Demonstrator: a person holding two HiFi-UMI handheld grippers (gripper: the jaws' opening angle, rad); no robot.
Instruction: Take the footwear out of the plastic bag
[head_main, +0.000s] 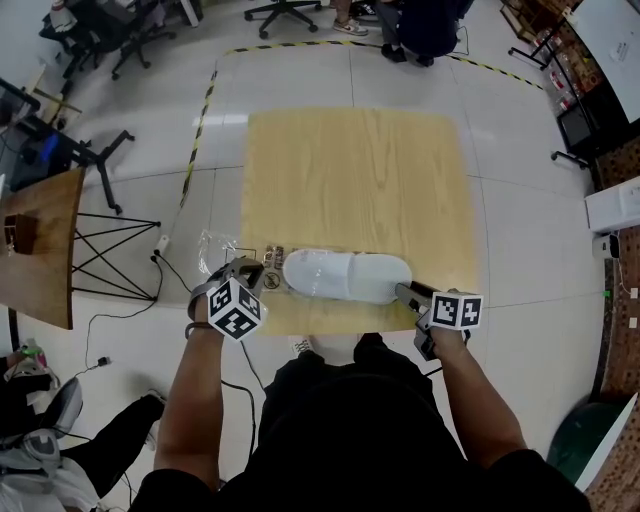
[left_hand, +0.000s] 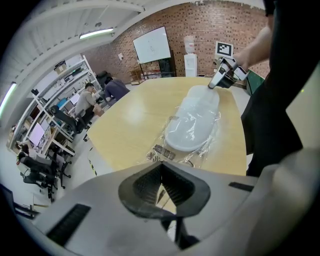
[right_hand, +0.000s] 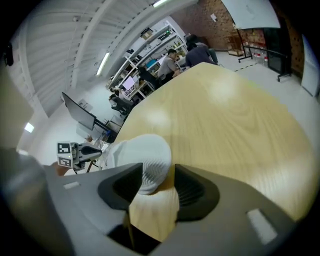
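I am working over a pale wooden desk (head_main: 360, 170) on a white tiled floor (head_main: 520, 230), with black office chairs (head_main: 285, 12) beyond its far edge. The left tool view adds a red brick wall (left_hand: 210, 25) and a whiteboard (left_hand: 152, 44).

A white closed-toe slipper (head_main: 345, 275) lies along the desk's near edge inside a clear plastic bag (left_hand: 216, 131). My left tool (head_main: 260, 275) is clamped tight on the bag's end at the near-left corner. My right tool (right_hand: 159, 185) stands wide apart at the slipper's other end. Only its own view shows the ribbed sole between the jaws, with bare wood beside one pad, so it grips nothing.
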